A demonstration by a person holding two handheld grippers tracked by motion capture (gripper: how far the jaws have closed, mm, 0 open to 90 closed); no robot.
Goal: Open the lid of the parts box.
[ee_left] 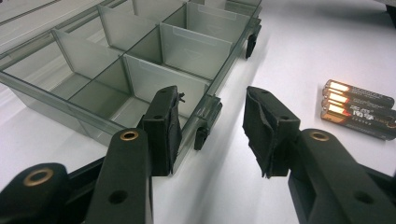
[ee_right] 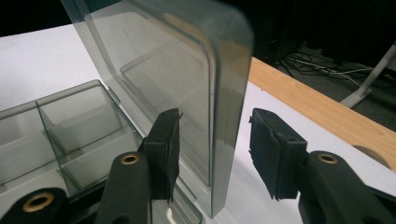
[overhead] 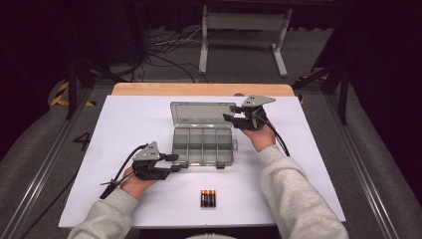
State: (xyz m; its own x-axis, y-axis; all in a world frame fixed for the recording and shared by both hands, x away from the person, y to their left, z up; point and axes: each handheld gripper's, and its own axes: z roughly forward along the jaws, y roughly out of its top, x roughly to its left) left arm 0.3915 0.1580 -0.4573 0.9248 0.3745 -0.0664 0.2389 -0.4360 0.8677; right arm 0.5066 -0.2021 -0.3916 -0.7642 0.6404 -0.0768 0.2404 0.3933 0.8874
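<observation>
Clear thin plastic makes the box (overhead: 203, 144) light, springy and slippery; it sits mid-desk (overhead: 124, 124). Your left hand-held gripper (ee_left: 210, 128) straddles its front wall, not pinching. Your right hand-held gripper (ee_right: 215, 149) brackets the raised lid (ee_right: 187, 93), unclamped; hold its stiff side rim.

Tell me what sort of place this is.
Probably a lab or recording workspace, not a home: a white-topped table stands on grey carpet, loose cables trail across the floor behind it, and a bare metal stand sits against a dark backdrop.
</observation>
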